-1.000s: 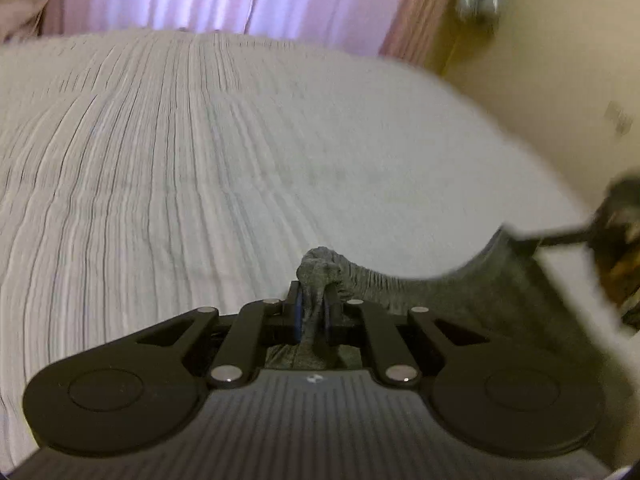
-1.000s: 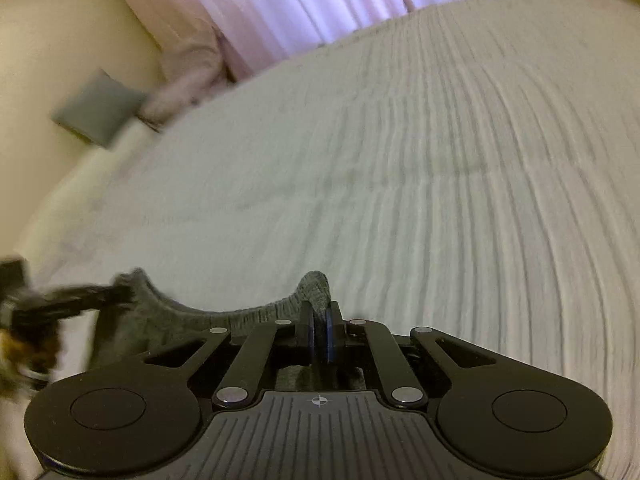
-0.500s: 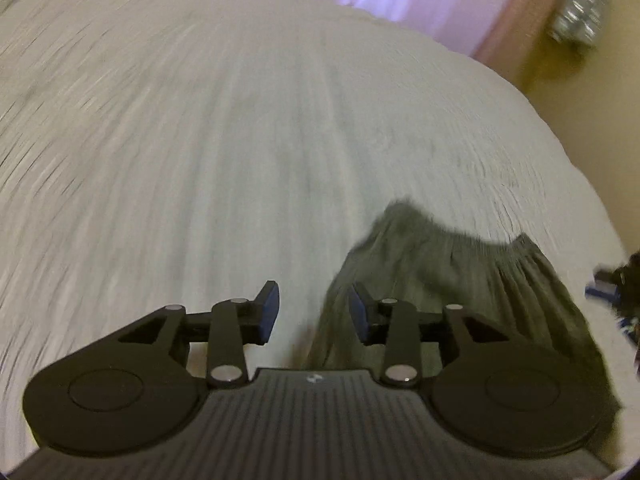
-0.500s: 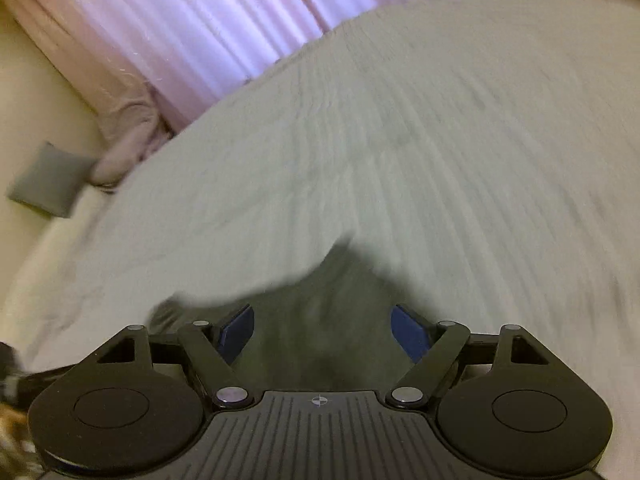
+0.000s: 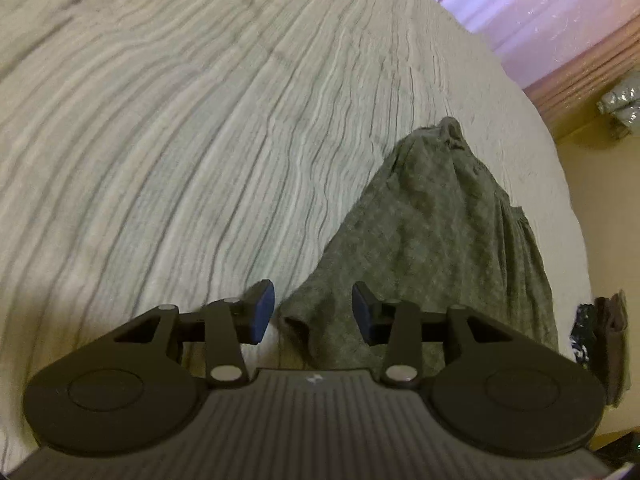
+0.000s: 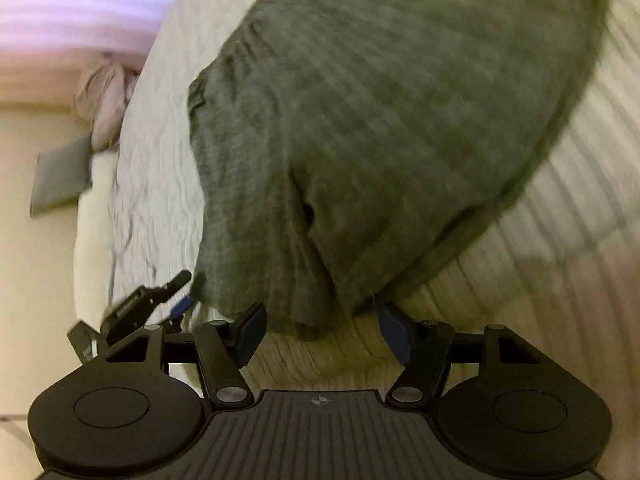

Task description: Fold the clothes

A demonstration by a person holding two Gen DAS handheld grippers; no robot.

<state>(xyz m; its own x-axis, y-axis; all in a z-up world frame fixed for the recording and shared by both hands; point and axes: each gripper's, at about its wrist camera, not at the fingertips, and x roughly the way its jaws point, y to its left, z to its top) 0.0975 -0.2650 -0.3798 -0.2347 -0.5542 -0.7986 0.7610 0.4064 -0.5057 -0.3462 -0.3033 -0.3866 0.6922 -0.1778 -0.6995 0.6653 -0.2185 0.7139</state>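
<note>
The dark grey-green patterned fabric garment [image 5: 440,232] lay spread on the pale ribbed bedspread [image 5: 180,140], close to the bed's edge, with a bunched peak at its far end in the left wrist view. In the right wrist view the same garment [image 6: 380,120] filled most of the frame, its rumpled near hem folded over on itself.

The left black two-finger gripper [image 5: 314,312] had its jaws standing apart, with the near corner of the garment lying below and between them; the blue pads [image 5: 262,312] did not press on the cloth. This gripper also showed at the lower left of the right wrist view [image 6: 176,296], beside the garment's edge.

The right black two-finger gripper [image 6: 320,332] had its jaws wide and closing. The garment's hem sat just ahead of the gap; neither pad [image 6: 394,330] touched it, so nothing was held.

Markings: no brand name or legible writing was found. Each gripper body bore only a small round crosshair mark at its centre. A white patch on the left gripper seen from the right camera was too blurred to read.

Surroundings: pink curtains [image 5: 540,12] behind the bed, a grey square cushion [image 6: 60,184] and a bundled pale pink cloth [image 6: 104,108] off the bed's side.
</note>
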